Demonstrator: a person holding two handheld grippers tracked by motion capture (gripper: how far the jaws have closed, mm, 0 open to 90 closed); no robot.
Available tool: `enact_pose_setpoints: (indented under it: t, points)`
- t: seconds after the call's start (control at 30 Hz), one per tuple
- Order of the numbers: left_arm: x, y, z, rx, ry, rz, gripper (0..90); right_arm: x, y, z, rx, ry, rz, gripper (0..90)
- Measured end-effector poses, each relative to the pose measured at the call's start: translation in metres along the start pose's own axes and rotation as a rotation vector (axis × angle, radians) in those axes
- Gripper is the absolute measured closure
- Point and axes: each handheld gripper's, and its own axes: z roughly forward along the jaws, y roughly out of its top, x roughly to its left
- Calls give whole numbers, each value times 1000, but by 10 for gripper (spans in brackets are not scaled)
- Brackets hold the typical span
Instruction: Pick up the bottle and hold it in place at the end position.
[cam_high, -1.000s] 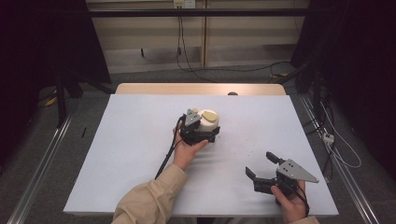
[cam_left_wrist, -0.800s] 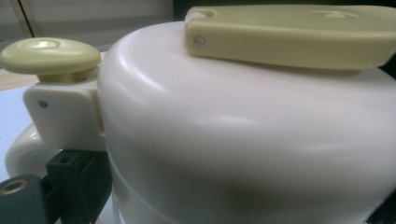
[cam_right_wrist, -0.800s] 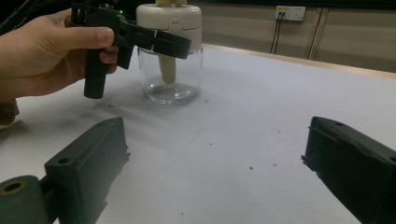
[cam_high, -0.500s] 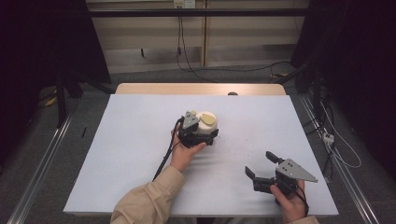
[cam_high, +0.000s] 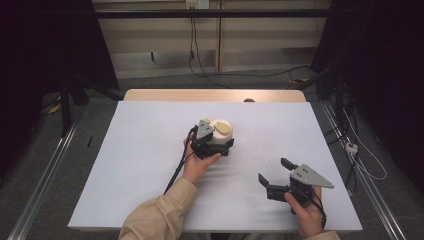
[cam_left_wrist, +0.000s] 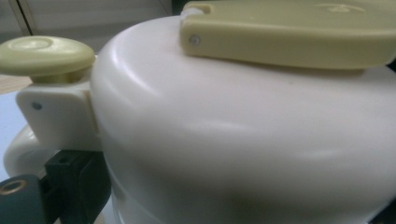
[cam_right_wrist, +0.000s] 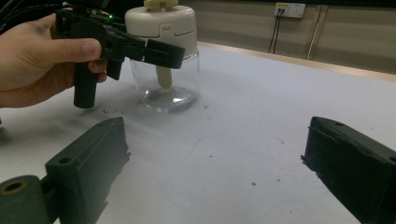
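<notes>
A clear glass jar (cam_high: 221, 134) with a cream lid (cam_left_wrist: 233, 130) and a pale yellow-green handle stands upright at the middle of the white table (cam_high: 140, 150). My left gripper (cam_high: 227, 139) reaches in from the jar's left. Its black jaws sit on either side of the jar just under the lid, shut on it. In the right gripper view the jar (cam_right_wrist: 163, 84) looks empty apart from a pale stick hanging inside, and the left gripper (cam_right_wrist: 169, 46) crosses its front. My right gripper (cam_high: 274, 170) rests near the front right, open and holding nothing (cam_right_wrist: 215, 158).
A wooden strip (cam_high: 215, 95) runs along the table's far edge. Beyond it are cables on the floor (cam_high: 250, 75) and a wall socket (cam_right_wrist: 290, 9). Dark stands flank the table. White tabletop lies between the two grippers.
The left gripper and the jar have shifted very slightly toward the person. The right gripper has stayed where it was, still open.
</notes>
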Motion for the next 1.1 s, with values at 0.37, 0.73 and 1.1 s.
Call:
enact_pose_setpoints:
  t: [0.37,0.73,1.1]
  points:
    - [-2,-1,1,2,8,15,52,0,10,13,12,12,21,56]
    - [-2,-1,1,6,11,25,51,4,25,31,19,25,36,57]
    - [-3,-1,2,8,13,27,51,5,37,44,15,63,50,65]
